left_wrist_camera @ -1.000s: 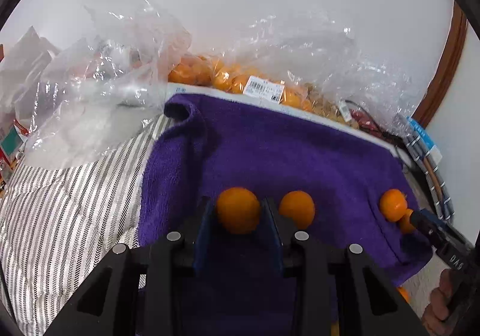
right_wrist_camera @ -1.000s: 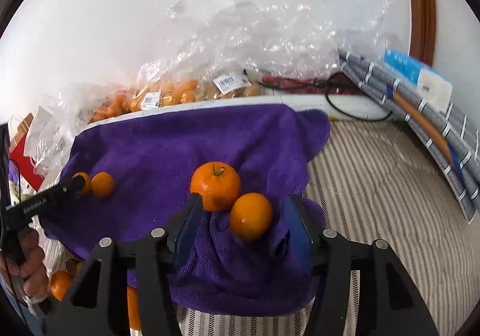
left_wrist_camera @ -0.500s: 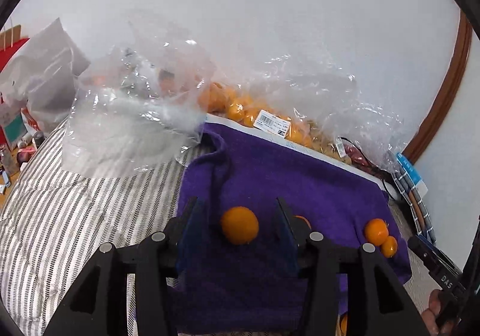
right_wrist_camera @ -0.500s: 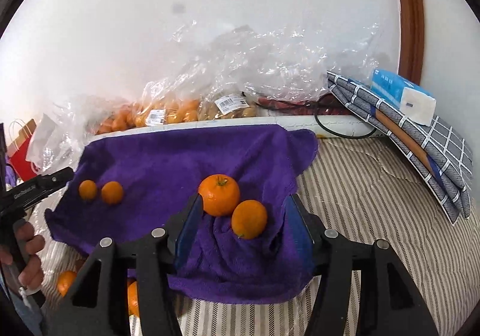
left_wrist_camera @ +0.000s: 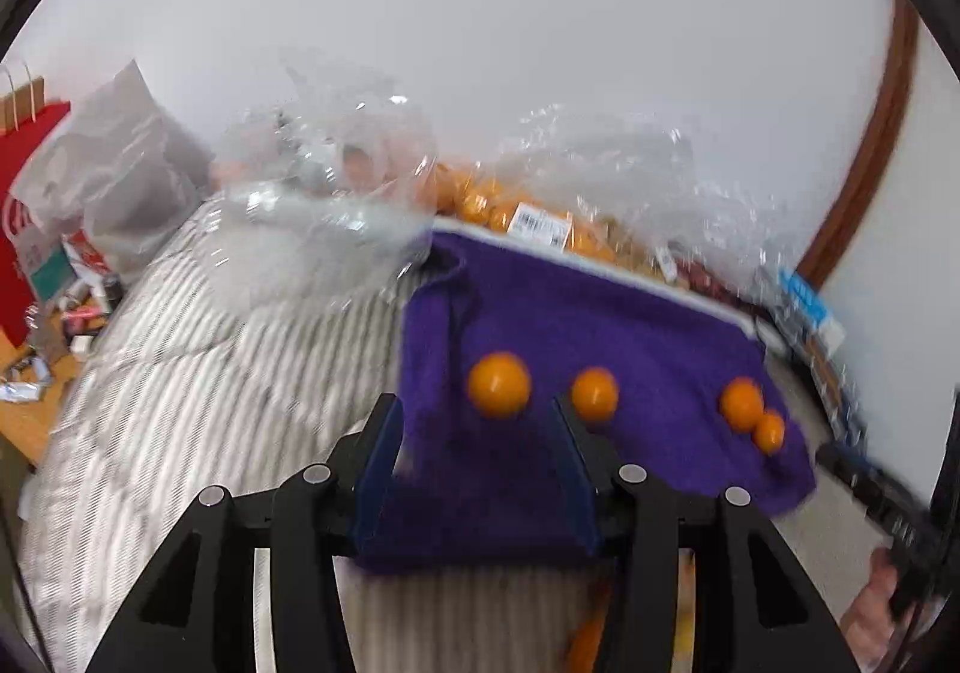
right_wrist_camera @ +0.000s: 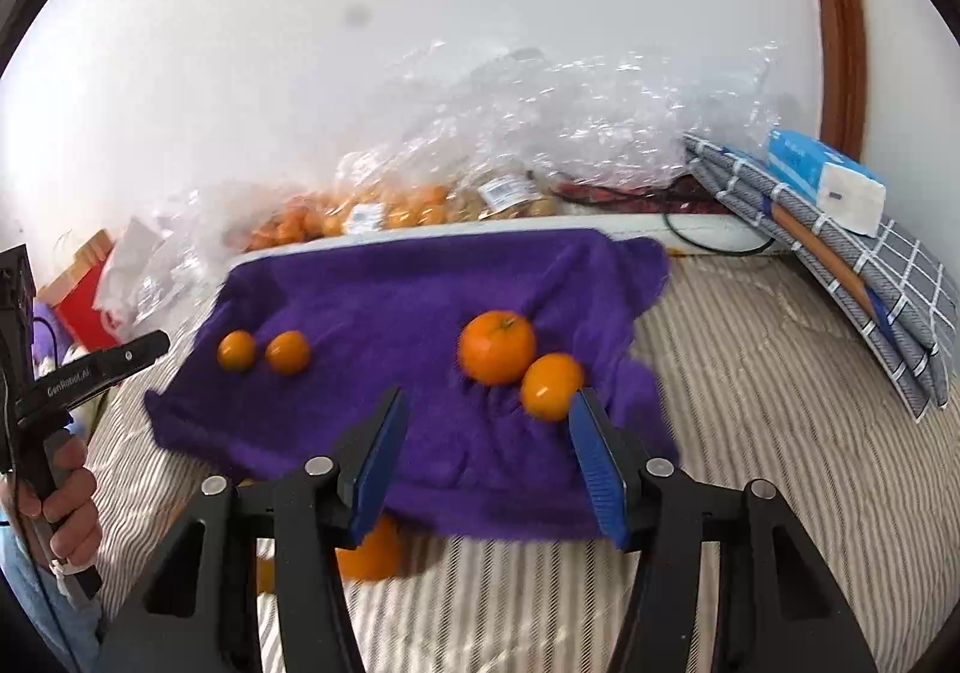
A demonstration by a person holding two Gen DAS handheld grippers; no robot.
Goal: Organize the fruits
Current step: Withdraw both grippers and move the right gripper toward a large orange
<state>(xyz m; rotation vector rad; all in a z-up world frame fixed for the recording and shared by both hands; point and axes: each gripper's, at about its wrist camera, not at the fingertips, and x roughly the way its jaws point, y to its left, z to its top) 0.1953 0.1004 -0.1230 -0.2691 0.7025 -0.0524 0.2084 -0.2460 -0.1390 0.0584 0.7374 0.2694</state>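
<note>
Mandarins (left_wrist_camera: 499, 385) on the purple towel (left_wrist_camera: 600, 325) look light, smooth, rollable; grip across the middle. Both grippers' fingers (left_wrist_camera: 378, 469) (right_wrist_camera: 375, 460) gape wide, empty.

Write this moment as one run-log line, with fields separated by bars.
left gripper: open, empty | right gripper: open, empty | oranges: four on purple towel, in two pairs | bagged fruit: behind towel

A home bedroom: a striped quilted bed (right_wrist_camera: 750, 373) against a white wall, folded bedding (right_wrist_camera: 840, 265) far right, shopping bags (left_wrist_camera: 36, 205) left.
</note>
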